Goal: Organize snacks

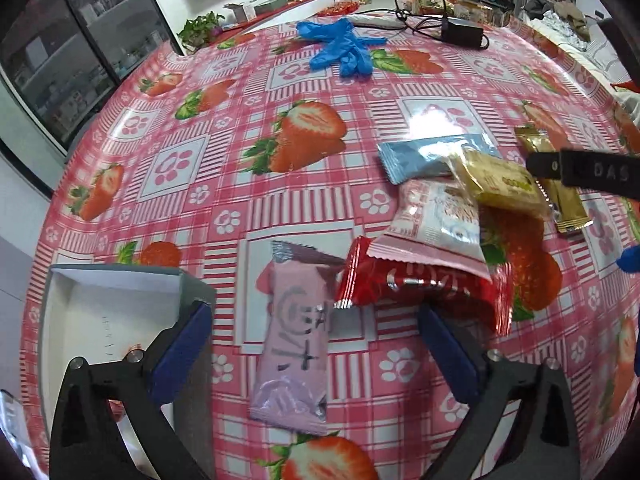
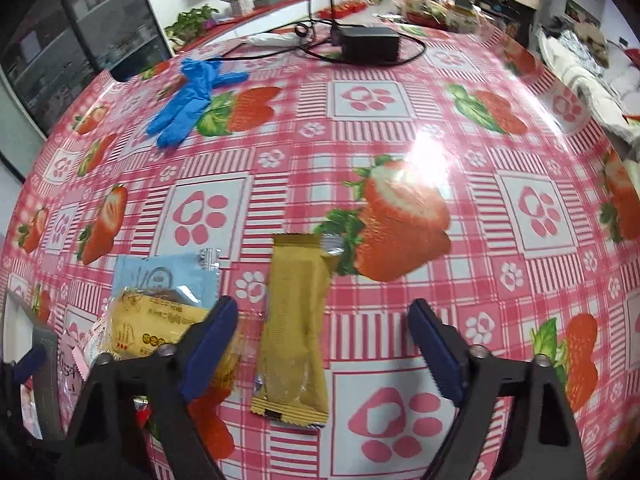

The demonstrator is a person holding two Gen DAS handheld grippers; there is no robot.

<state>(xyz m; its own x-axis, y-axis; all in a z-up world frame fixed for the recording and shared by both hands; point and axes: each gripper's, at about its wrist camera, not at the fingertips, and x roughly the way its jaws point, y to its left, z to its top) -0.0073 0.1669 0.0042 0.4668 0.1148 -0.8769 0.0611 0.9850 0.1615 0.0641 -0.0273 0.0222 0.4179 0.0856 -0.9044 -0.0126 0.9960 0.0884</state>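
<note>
My left gripper (image 1: 316, 320) is open and straddles a pink snack bar (image 1: 294, 344) lying on the strawberry tablecloth. A red packet (image 1: 420, 284), a pink-and-white packet (image 1: 436, 224), a yellow packet (image 1: 500, 180), a light blue bar (image 1: 424, 156) and a gold bar (image 1: 556, 184) lie in a loose pile to its right. A grey box (image 1: 120, 320) with a white inside sits at the left finger. My right gripper (image 2: 324, 320) is open over the gold bar (image 2: 294, 332), with the yellow packet (image 2: 160, 328) and blue bar (image 2: 164, 276) to its left.
Blue gloves (image 1: 340, 46) lie at the far side of the table, also in the right wrist view (image 2: 188, 96). A black power adapter (image 2: 370, 44) with cables sits behind them. Shelves and cluttered counters lie beyond the table edge.
</note>
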